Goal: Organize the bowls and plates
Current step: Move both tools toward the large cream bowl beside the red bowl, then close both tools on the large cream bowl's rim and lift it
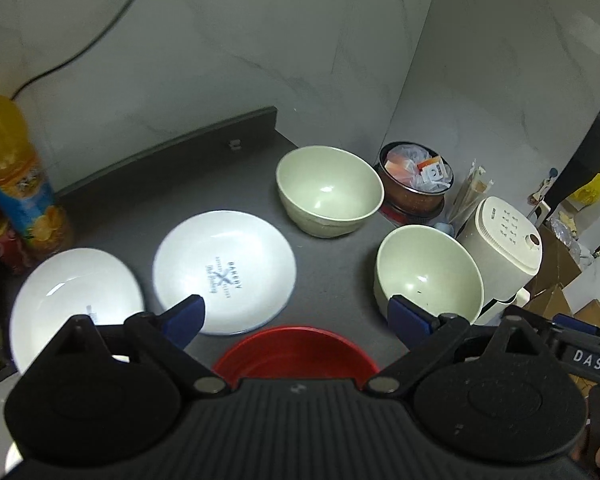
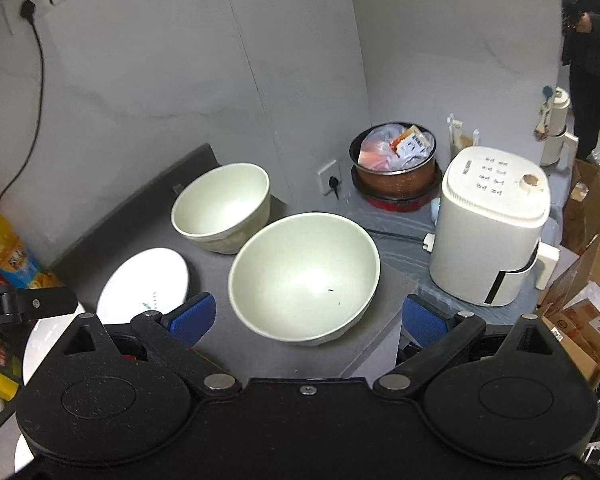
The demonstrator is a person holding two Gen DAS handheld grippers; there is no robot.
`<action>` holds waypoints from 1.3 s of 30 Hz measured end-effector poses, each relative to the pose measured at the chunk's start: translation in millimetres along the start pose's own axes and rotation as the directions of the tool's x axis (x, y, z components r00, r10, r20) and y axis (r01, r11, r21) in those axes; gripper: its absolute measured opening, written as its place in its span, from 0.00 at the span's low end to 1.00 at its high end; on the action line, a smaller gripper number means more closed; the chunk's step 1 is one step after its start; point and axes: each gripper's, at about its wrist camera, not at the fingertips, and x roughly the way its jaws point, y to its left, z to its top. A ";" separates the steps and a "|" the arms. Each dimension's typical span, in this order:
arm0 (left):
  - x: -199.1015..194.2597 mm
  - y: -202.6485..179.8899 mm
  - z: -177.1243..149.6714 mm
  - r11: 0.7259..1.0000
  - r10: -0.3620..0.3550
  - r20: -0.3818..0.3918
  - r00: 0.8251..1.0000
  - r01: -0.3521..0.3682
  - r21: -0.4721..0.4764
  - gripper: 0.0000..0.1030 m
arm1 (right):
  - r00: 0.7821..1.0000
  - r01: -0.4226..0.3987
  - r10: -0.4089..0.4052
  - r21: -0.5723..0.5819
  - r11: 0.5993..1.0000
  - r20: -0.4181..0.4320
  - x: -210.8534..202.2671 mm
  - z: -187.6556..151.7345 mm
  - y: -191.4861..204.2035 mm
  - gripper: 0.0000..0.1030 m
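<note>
So far I am seeing nothing stacked: two pale green bowls, near and far, are sitting apart, mouths up, on the grey counter. Two white plates, printed and plain, are lying flat side by side; being round, none has a long axis. I am holding both the left gripper and right gripper with fingers spread, gripping nothing.

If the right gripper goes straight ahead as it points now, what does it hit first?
Most likely the near pale green bowl, centred between the open right gripper's fingers. Depth is unclear, so it might pass above the rim.
</note>
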 end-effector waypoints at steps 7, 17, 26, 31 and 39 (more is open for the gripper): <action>43.7 -25.3 13.3 1.000 0.013 -0.050 0.999 -0.014 -0.018 0.87 | 0.998 -0.030 0.031 0.020 0.999 -0.059 39.6 15.3 -22.5 0.88; 96.2 -47.9 30.3 0.998 0.023 -0.121 0.992 -0.030 -0.057 0.65 | 0.988 -0.043 0.045 0.018 0.999 -0.151 88.4 31.1 -40.0 0.68; 142.5 -65.1 38.3 0.996 0.006 -0.206 0.978 -0.024 -0.086 0.49 | 0.971 -0.035 0.039 0.019 0.999 -0.237 119.5 42.6 -56.9 0.48; 164.2 -73.3 38.3 0.995 -0.008 -0.251 0.968 -0.017 -0.098 0.42 | 0.958 -0.041 0.042 0.010 0.999 -0.285 132.9 44.2 -63.0 0.36; 196.0 -75.6 29.2 0.990 0.002 -0.329 0.944 -0.048 -0.134 0.24 | 0.939 -0.055 0.047 -0.013 0.998 -0.342 153.2 42.6 -67.6 0.24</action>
